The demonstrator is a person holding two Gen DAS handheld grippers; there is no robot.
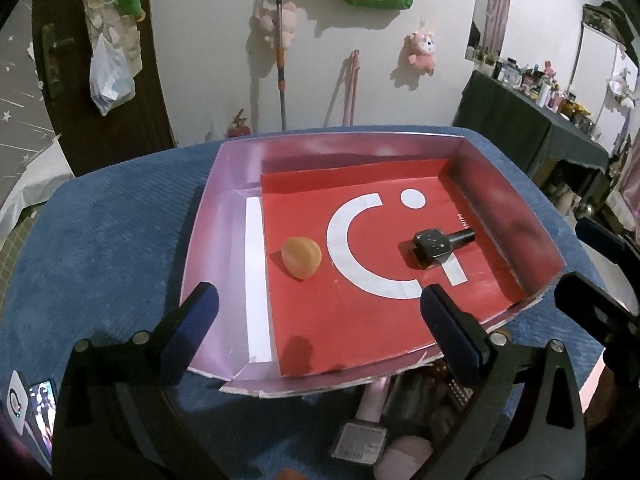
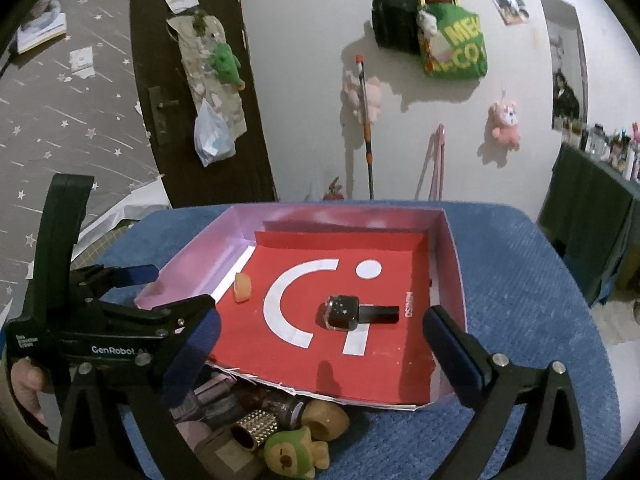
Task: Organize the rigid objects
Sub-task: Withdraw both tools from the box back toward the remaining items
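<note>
Both my grippers, left gripper point(image 1: 316, 316) and right gripper point(image 2: 320, 340), jaws wide, empty. Shallow red-lined cardboard box point(image 2: 450, 256) already holds orange rounded lump point(image 2: 242, 287), black square-headed bottle point(image 2: 352, 313). I judge next: drop onto near-edge clutter pile point(image 2: 276, 428), pinch one piece squarely, lift clear over box lip.

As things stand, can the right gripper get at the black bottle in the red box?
Probably yes. The right gripper is open and empty, the black bottle lies alone on the box floor just ahead, and the near side looks low. The orange piece sits well off to the side.
</note>
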